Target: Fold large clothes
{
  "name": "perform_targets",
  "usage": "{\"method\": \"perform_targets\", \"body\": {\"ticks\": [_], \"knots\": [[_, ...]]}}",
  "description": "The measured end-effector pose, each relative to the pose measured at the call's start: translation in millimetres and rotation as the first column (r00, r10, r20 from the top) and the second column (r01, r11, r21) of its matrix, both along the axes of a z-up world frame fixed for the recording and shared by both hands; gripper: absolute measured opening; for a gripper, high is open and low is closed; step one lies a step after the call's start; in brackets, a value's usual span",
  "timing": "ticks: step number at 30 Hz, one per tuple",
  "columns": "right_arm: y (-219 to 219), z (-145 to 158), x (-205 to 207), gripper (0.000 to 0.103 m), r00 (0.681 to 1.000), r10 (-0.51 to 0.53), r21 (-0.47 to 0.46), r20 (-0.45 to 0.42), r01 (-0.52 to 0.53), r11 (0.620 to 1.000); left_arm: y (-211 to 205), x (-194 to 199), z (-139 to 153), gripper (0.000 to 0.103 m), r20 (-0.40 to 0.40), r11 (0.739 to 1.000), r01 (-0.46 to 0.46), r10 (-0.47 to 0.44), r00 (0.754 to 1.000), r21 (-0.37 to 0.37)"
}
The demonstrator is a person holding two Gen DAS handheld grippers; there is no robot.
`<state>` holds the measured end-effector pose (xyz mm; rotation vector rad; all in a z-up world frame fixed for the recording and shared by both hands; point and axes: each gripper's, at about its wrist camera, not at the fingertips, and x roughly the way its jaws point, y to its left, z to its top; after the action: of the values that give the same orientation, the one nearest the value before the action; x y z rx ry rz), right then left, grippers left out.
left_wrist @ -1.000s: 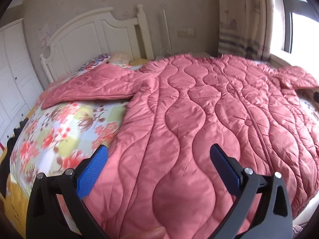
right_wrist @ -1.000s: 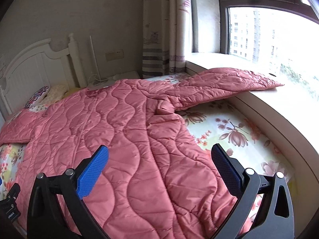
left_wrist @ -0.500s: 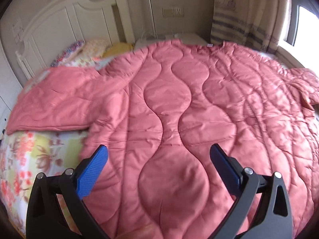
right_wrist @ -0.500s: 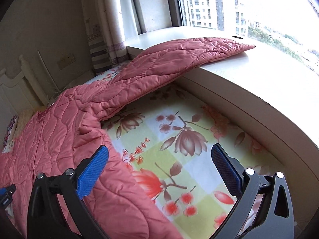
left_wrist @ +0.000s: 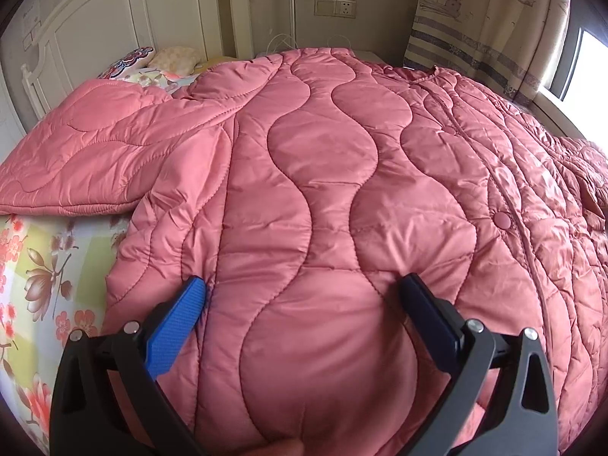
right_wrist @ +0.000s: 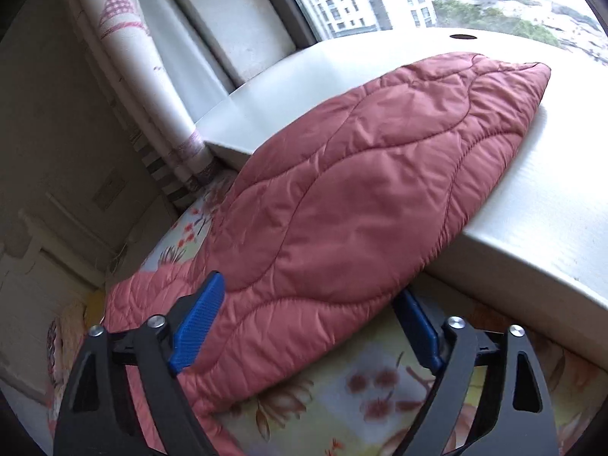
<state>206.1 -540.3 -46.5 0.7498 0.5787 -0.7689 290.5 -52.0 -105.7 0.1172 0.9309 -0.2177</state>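
So there's a big pink quilted coat spread flat over a bed with a floral sheet, front side up, snap buttons running down the closure.

The left wrist view gets you the whole body of the coat plus one sleeve lying out toward the white headboard, with a couple of pillows tucked behind it. The left gripper has its fingers spread wide, tips pushing down into the puffy fabric near the hem, and there's a bulge of coat sitting between them. They're not pinching it though, just standing apart with fabric in the gap. You also get the wall socket and a striped curtain back there.

The right wrist view shows none of that body. What it gives you instead is the other sleeve, which runs off the bed and drapes up onto the white window ledge, cuff end resting on top. Apartment blocks show outside the window. The right gripper is straddling that sleeve: the left blue finger sits at one edge, the other is half tucked under the far edge. The fingers are closing in around the sleeve, but I can't tell for sure if the pads are actually pressing on it.
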Motion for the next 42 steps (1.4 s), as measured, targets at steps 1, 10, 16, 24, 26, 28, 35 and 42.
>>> {"method": "perform_targets", "body": {"ticks": [1, 10, 16, 24, 26, 28, 35, 42], "knots": [[0, 5, 4, 0.051, 1.0, -0.028, -0.043, 0.009, 0.028, 0.999, 0, 1, 0, 0.101, 0.0, 1.0, 0.0, 0.0, 1.0, 0.0], [190, 79, 78, 0.033, 0.862, 0.434, -0.702, -0.261, -0.479, 0.528, 0, 0, 0, 0.101, 0.0, 1.0, 0.0, 0.0, 1.0, -0.001], [375, -27, 71, 0.073, 0.4, 0.485, -0.533, -0.778, -0.828, -0.171, 0, 0, -1, 0.101, 0.001, 1.0, 0.0, 0.0, 1.0, -0.002], [298, -7, 68, 0.076, 0.529, 0.601, -0.503, -0.599, -0.833, 0.232, -1, 1, 1, 0.101, -0.001, 1.0, -0.001, 0.001, 1.0, -0.004], [264, 4, 64, 0.076, 0.591, 0.627, -0.487, -0.507, -0.797, 0.358, 0, 1, 1, 0.101, -0.001, 1.0, -0.001, 0.001, 1.0, -0.005], [229, 2, 69, 0.079, 0.638, 0.625, -0.429, -0.449, -0.768, 0.476, 0, 1, 1, 0.101, 0.0, 1.0, -0.001, 0.001, 1.0, -0.005], [106, -11, 66, 0.083, 0.862, 0.424, -0.17, -0.276, -0.478, 0.862, 0, 1, 1, 0.101, 0.0, 1.0, -0.001, 0.001, 1.0, -0.006], [122, 28, 55, 0.083, 0.822, 0.547, -0.275, -0.162, -0.57, 0.774, 0, 2, 1, 0.101, 0.0, 1.0, -0.001, 0.001, 1.0, -0.006]]}}
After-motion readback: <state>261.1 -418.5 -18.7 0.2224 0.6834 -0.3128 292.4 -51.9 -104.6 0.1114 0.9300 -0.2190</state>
